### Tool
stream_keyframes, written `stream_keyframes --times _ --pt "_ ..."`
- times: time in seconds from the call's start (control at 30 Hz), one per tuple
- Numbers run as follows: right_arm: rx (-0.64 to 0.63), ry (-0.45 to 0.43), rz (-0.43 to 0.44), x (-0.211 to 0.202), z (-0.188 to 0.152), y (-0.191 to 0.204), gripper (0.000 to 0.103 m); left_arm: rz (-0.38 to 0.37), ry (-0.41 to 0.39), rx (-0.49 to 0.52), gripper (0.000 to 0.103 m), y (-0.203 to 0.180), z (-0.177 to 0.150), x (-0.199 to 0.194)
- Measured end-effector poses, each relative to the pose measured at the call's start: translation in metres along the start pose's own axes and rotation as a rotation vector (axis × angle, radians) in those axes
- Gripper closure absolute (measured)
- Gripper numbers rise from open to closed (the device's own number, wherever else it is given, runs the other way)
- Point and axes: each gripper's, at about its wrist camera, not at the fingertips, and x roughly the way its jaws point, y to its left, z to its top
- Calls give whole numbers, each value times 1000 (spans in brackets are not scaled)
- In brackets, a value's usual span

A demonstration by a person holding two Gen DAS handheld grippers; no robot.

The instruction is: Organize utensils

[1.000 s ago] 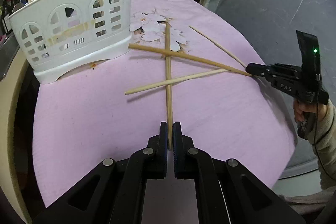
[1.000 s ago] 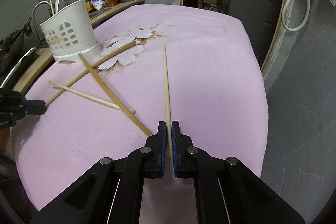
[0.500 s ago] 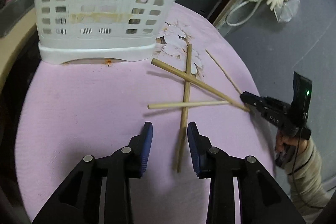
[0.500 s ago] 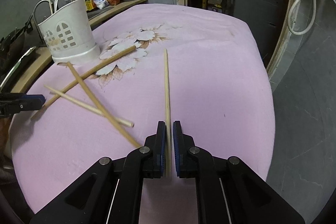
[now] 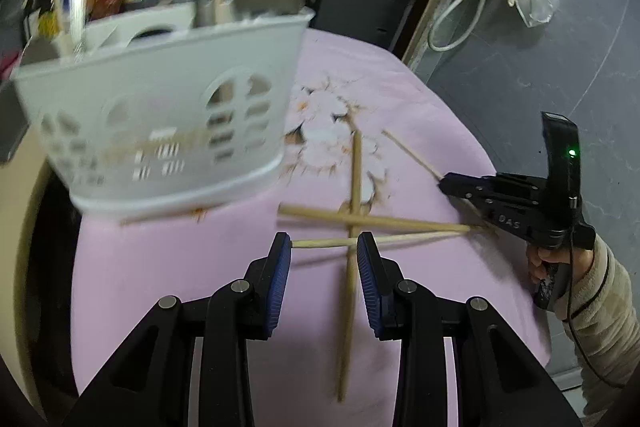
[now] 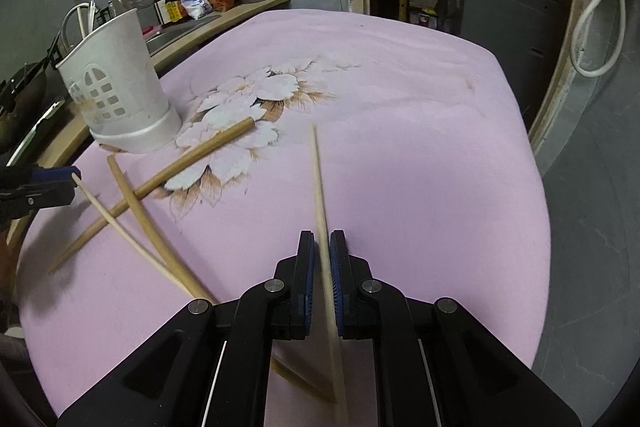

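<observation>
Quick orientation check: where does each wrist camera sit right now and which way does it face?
Left wrist view: behind the open left gripper, facing the white utensil holder and crossed chopsticks; the right gripper, hand and sleeve show at right.
Right wrist view: behind the right gripper, shut on a thin chopstick, looking across the pink tablecloth; the left gripper's tip shows at left.
Shared: holder, crossed chopsticks, tablecloth.

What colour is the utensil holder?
White utensil holder, with arched cut-out windows; clearest in the right wrist view.
</observation>
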Motion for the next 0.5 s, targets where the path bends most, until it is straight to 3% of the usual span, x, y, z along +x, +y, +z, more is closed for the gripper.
stream_keyframes --times 0.33,0.5 --pt "-57 47 38 24 33 -2 96 2 42 132 74 -31 46 41" --pt "-62 54 58 28 37 -4 96 -11 48 161 74 -26 46 38"
